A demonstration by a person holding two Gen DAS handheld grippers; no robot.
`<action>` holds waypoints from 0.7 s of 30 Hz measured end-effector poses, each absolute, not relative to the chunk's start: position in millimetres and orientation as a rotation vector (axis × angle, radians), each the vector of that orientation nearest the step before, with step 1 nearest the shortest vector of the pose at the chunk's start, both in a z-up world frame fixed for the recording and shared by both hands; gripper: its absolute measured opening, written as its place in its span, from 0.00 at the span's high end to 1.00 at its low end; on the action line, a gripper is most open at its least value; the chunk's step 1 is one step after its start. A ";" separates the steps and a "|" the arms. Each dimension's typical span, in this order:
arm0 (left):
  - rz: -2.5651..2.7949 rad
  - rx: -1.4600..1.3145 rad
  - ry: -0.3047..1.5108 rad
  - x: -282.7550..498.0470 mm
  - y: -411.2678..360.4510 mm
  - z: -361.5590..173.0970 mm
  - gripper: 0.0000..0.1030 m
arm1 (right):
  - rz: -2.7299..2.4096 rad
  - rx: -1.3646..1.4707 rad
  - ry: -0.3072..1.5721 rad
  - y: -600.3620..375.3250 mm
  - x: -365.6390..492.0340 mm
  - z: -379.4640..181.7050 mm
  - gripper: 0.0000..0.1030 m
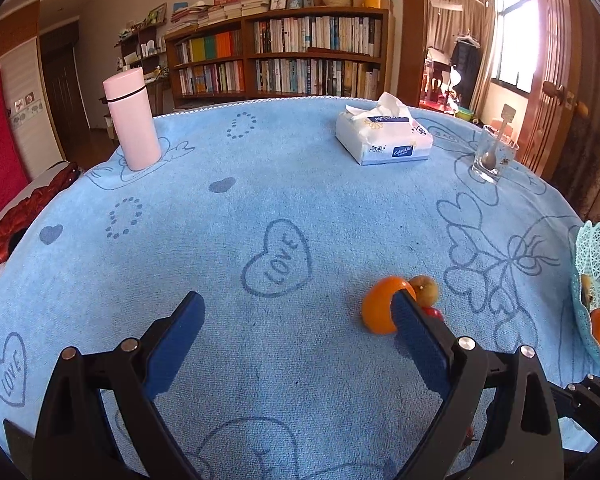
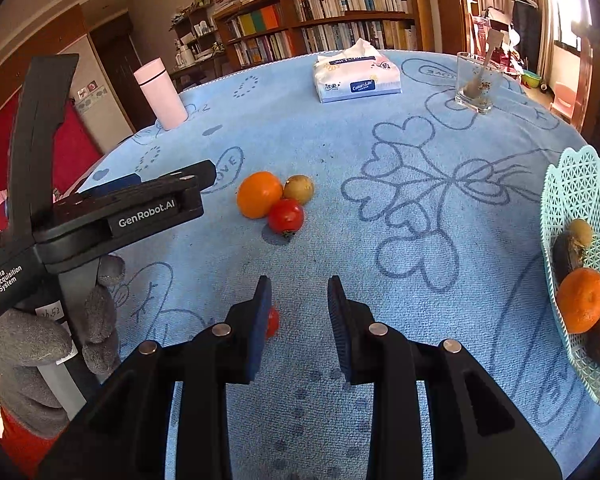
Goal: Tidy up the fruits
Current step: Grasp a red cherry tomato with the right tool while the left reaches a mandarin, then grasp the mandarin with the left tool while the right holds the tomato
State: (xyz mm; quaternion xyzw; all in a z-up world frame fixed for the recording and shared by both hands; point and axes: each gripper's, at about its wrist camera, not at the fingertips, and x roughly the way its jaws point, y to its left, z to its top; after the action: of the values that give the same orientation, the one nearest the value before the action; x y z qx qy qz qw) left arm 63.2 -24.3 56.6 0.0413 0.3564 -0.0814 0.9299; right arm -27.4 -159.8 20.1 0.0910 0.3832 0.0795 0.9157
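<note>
An orange [image 2: 259, 194], a yellow-brown fruit [image 2: 299, 189] and a red tomato [image 2: 286, 216] lie touching in a cluster on the blue cloth. My left gripper [image 1: 298, 298] is open wide; its right finger sits just in front of the orange [image 1: 376, 312], with bare cloth between the fingers. My right gripper [image 2: 298, 284] hovers nearer than the cluster, its fingers drawn close and holding nothing. A small red fruit [image 2: 274, 322] peeks out from behind its left finger, on the cloth. The pale green lattice basket [image 2: 580, 184] at the right holds an orange [image 2: 582, 300] and some dark fruits.
A pink flask [image 1: 132, 120] stands at the far left of the table. At the back are a tissue pack [image 1: 384, 136] and a glass with a spoon [image 1: 494, 152]. A grey-gloved hand [image 2: 32, 352] holds the left gripper [image 2: 172, 188]. Bookshelves stand behind the table.
</note>
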 end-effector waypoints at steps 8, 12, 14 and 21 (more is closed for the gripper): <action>-0.210 0.067 0.814 83.5 -43.4 39.0 0.09 | 0.158 0.219 0.790 -172.2 -33.0 15.4 0.71; -0.224 0.071 0.819 89.5 -52.0 37.7 0.09 | 0.174 0.239 0.807 -175.3 -35.7 11.6 0.71; -0.230 0.071 0.831 93.2 -56.0 34.7 0.09 | 0.189 0.246 0.818 -174.2 -36.2 9.6 0.71; -0.313 0.012 0.877 98.3 -57.5 26.2 0.34 | 0.209 0.250 0.835 -168.3 -37.7 4.8 0.71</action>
State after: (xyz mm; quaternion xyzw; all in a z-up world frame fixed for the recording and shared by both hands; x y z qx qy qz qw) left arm 98.4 -57.5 26.2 0.0060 0.4226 -0.1509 0.8936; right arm -37.7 -168.3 4.8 0.1210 0.4035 0.1008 0.9013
